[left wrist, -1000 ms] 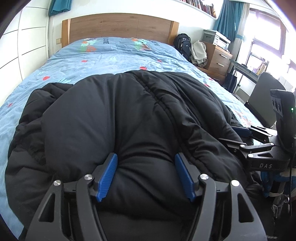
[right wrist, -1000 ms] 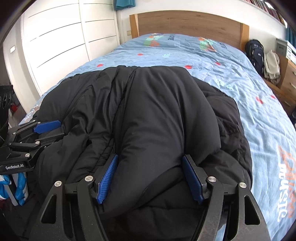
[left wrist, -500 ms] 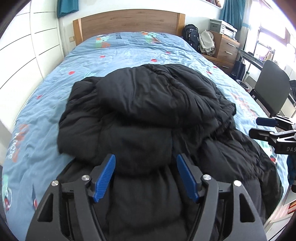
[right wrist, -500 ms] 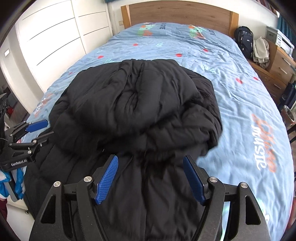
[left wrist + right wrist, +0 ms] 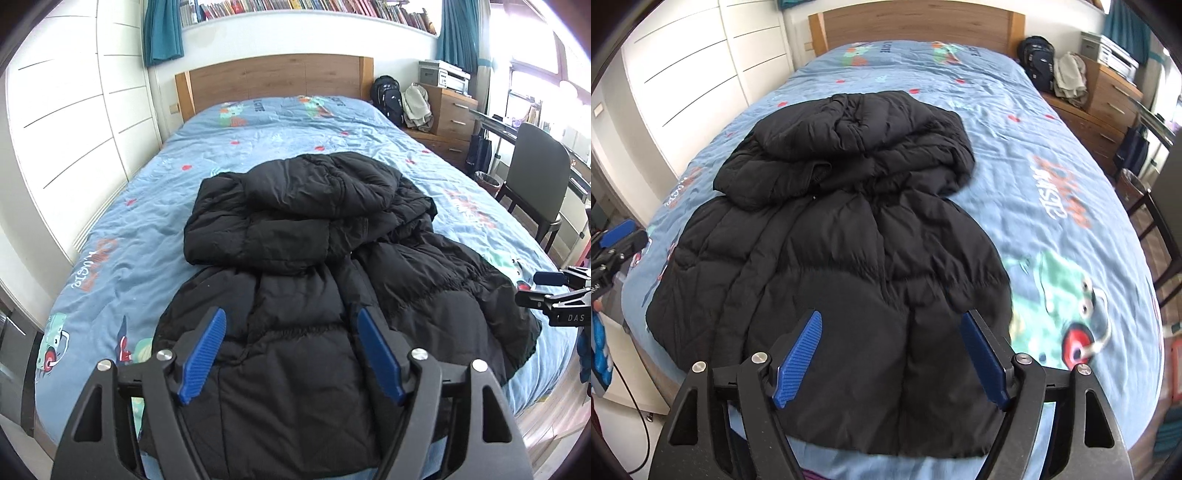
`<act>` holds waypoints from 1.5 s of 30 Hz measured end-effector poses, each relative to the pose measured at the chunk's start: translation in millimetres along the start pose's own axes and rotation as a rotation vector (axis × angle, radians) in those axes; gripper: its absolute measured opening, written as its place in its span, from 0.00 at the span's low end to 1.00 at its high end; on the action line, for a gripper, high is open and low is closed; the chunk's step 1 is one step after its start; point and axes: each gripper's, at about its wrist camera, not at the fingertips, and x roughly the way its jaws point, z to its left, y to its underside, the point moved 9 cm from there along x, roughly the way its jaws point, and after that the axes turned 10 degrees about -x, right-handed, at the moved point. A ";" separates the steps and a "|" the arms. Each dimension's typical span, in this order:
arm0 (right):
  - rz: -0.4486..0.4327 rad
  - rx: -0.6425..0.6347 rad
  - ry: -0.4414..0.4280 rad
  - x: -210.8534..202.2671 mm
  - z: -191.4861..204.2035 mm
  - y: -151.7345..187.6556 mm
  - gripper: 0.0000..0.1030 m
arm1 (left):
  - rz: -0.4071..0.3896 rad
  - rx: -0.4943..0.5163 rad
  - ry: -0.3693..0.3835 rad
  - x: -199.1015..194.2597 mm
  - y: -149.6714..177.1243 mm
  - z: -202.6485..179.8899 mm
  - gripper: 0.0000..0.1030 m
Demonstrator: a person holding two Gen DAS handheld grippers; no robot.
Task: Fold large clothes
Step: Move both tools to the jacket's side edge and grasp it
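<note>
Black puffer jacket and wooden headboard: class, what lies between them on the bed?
Only bare blue patterned bedspread lies between the black puffer jacket and the wooden headboard; the left wrist view shows it best.

Left tongs and right tongs both gape, gripping nothing.

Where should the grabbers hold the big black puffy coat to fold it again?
Probably the black coat's bottom hem, which lies flat at the near bed edge. Come from the foot of the bed, left gripper and right gripper at opposite hem corners.
</note>
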 end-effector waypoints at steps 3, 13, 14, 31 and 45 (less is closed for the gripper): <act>0.001 0.033 0.018 -12.7 -7.7 19.2 0.81 | -0.019 0.008 -0.001 -14.8 2.9 2.3 0.73; -0.025 0.126 0.075 -53.5 -35.8 56.0 0.85 | -0.040 -0.008 -0.018 -45.1 23.6 26.4 0.73; -0.029 0.134 0.079 -57.6 -38.4 58.3 0.86 | -0.040 -0.012 -0.021 -46.9 25.4 29.9 0.73; -0.103 0.286 0.123 -111.6 -86.4 92.9 0.93 | 0.098 -0.165 -0.139 -50.9 101.7 167.3 0.79; -0.044 0.455 -0.026 -35.3 -109.0 114.8 0.98 | 0.274 -0.461 -0.073 9.3 141.8 248.7 0.79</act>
